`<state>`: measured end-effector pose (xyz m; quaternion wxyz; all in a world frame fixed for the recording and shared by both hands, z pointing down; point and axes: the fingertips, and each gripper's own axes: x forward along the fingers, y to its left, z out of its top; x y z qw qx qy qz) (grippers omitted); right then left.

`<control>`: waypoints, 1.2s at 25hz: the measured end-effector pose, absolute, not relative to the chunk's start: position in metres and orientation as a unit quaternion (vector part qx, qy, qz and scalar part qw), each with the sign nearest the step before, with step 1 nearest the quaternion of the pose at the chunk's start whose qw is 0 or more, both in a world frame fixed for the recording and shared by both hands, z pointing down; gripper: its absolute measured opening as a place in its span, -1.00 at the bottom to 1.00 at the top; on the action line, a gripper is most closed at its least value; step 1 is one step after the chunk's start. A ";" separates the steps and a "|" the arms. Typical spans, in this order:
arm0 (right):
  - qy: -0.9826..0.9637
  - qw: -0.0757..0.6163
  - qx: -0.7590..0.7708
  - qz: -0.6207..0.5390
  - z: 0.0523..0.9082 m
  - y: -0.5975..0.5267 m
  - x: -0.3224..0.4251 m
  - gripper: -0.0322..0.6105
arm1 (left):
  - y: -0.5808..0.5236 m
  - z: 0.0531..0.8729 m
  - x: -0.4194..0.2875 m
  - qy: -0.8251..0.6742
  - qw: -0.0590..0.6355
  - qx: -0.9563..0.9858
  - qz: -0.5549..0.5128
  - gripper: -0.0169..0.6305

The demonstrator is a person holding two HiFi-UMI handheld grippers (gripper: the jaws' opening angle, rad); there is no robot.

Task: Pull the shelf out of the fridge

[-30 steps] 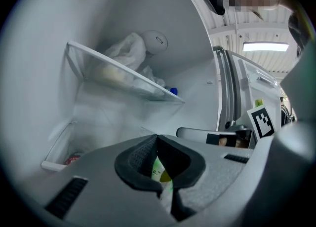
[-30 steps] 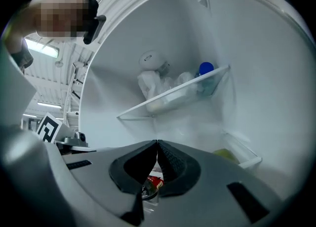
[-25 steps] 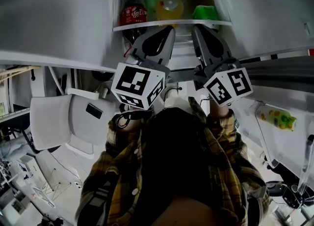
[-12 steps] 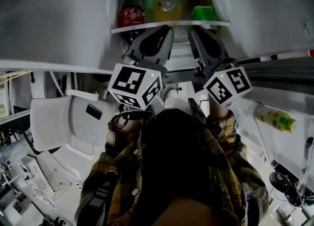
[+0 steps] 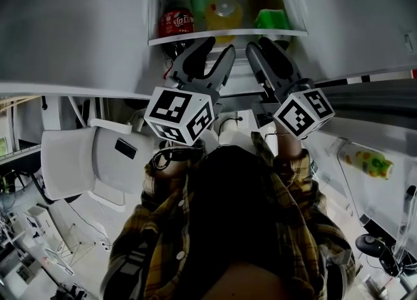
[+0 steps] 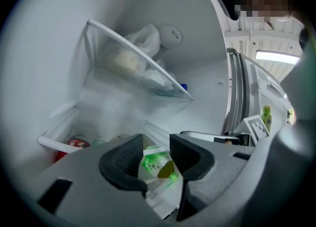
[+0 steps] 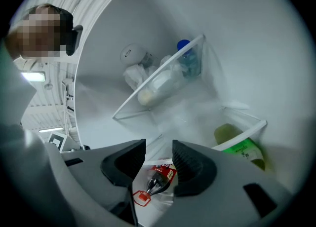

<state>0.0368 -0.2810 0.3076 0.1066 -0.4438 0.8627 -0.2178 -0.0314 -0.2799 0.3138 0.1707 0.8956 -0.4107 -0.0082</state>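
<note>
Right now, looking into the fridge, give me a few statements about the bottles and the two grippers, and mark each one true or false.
1. A red-labelled bottle sits left of a yellow bottle on the shelf. True.
2. The left gripper is clamped on the shelf's front edge. False: its jaws are opening, with the pads apart and pressing on nothing.
3. A green-labelled bottle is at the shelf's right end. True.
4. The right gripper holds the red-labelled bottle. False: its jaws are opening and grip nothing; the bottle only shows beyond the gap.
</note>
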 end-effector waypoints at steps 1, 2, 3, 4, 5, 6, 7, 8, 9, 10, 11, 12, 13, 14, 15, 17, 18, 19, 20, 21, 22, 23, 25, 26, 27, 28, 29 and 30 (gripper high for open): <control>0.862 0.105 -0.442 -0.225 0.310 -0.281 0.036 -0.41 | -0.280 0.316 -0.032 -0.412 0.174 0.894 -0.008 -0.45; 0.861 0.103 -0.441 -0.230 0.313 -0.282 0.036 -0.41 | -0.280 0.319 -0.033 -0.413 0.178 0.893 -0.008 -0.45; 0.860 0.102 -0.440 -0.235 0.317 -0.282 0.036 -0.40 | -0.280 0.322 -0.034 -0.414 0.184 0.892 -0.008 -0.45; 0.859 0.104 -0.440 -0.240 0.320 -0.283 0.036 -0.40 | -0.280 0.325 -0.035 -0.415 0.190 0.890 -0.008 -0.45; 0.858 0.107 -0.439 -0.245 0.323 -0.283 0.037 -0.40 | -0.281 0.329 -0.035 -0.415 0.197 0.888 -0.008 -0.45; 0.855 0.109 -0.440 -0.251 0.326 -0.284 0.037 -0.40 | -0.281 0.332 -0.036 -0.416 0.204 0.886 -0.009 -0.45; 0.852 0.111 -0.441 -0.258 0.330 -0.284 0.038 -0.40 | -0.281 0.336 -0.037 -0.417 0.212 0.884 -0.010 -0.45; 0.850 0.114 -0.442 -0.264 0.333 -0.285 0.038 -0.40 | -0.282 0.340 -0.037 -0.418 0.221 0.881 -0.011 -0.45; 0.847 0.117 -0.442 -0.270 0.336 -0.285 0.038 -0.40 | -0.283 0.344 -0.038 -0.419 0.231 0.878 -0.011 -0.45; 0.845 0.121 -0.441 -0.277 0.339 -0.286 0.039 -0.40 | -0.283 0.348 -0.039 -0.420 0.241 0.875 -0.012 -0.45; 0.842 0.125 -0.441 -0.283 0.342 -0.287 0.039 -0.40 | -0.284 0.352 -0.040 -0.420 0.250 0.872 -0.013 -0.45; 0.840 0.130 -0.441 -0.289 0.345 -0.289 0.040 -0.40 | -0.285 0.356 -0.040 -0.421 0.258 0.869 -0.014 -0.45; 0.836 0.134 -0.442 -0.296 0.348 -0.290 0.040 -0.40 | -0.286 0.359 -0.041 -0.422 0.266 0.867 -0.016 -0.45; 0.833 0.136 -0.443 -0.302 0.352 -0.291 0.041 -0.40 | -0.288 0.363 -0.042 -0.423 0.275 0.863 -0.020 -0.45; 0.830 0.139 -0.443 -0.310 0.356 -0.292 0.041 -0.40 | -0.290 0.366 -0.042 -0.425 0.283 0.859 -0.025 -0.45; 0.824 0.145 -0.441 -0.326 0.363 -0.294 0.042 -0.40 | -0.294 0.372 -0.043 -0.426 0.304 0.851 -0.036 -0.45; 0.820 0.150 -0.439 -0.335 0.366 -0.295 0.042 -0.40 | -0.295 0.376 -0.043 -0.425 0.315 0.848 -0.043 -0.45; 0.816 0.155 -0.438 -0.343 0.369 -0.296 0.043 -0.40 | -0.297 0.379 -0.043 -0.422 0.328 0.844 -0.050 -0.45; 0.812 0.161 -0.437 -0.351 0.371 -0.298 0.045 -0.40 | -0.299 0.382 -0.043 -0.418 0.341 0.840 -0.058 -0.45; 0.808 0.167 -0.436 -0.359 0.374 -0.299 0.046 -0.40 | -0.300 0.385 -0.044 -0.415 0.353 0.836 -0.067 -0.45; 0.805 0.174 -0.434 -0.366 0.375 -0.301 0.048 -0.40 | -0.302 0.388 -0.044 -0.414 0.363 0.831 -0.075 -0.45; 0.801 0.182 -0.431 -0.374 0.377 -0.303 0.049 -0.40 | -0.304 0.390 -0.045 -0.414 0.369 0.828 -0.081 -0.45; 0.792 0.197 -0.425 -0.392 0.380 -0.306 0.051 -0.40 | -0.308 0.391 -0.046 -0.416 0.369 0.826 -0.088 -0.45; 0.787 0.203 -0.424 -0.399 0.381 -0.307 0.053 -0.40 | -0.310 0.391 -0.047 -0.417 0.367 0.826 -0.090 -0.45; 0.783 0.208 -0.423 -0.405 0.382 -0.309 0.054 -0.40 | -0.312 0.391 -0.047 -0.418 0.367 0.826 -0.093 -0.45; 0.780 0.214 -0.421 -0.411 0.382 -0.311 0.055 -0.40 | -0.314 0.390 -0.047 -0.417 0.368 0.826 -0.096 -0.45; 0.777 0.220 -0.419 -0.416 0.382 -0.314 0.055 -0.40 | -0.316 0.389 -0.046 -0.416 0.370 0.825 -0.100 -0.45; 0.774 0.226 -0.415 -0.421 0.382 -0.316 0.055 -0.40 | -0.319 0.388 -0.046 -0.416 0.372 0.823 -0.103 -0.45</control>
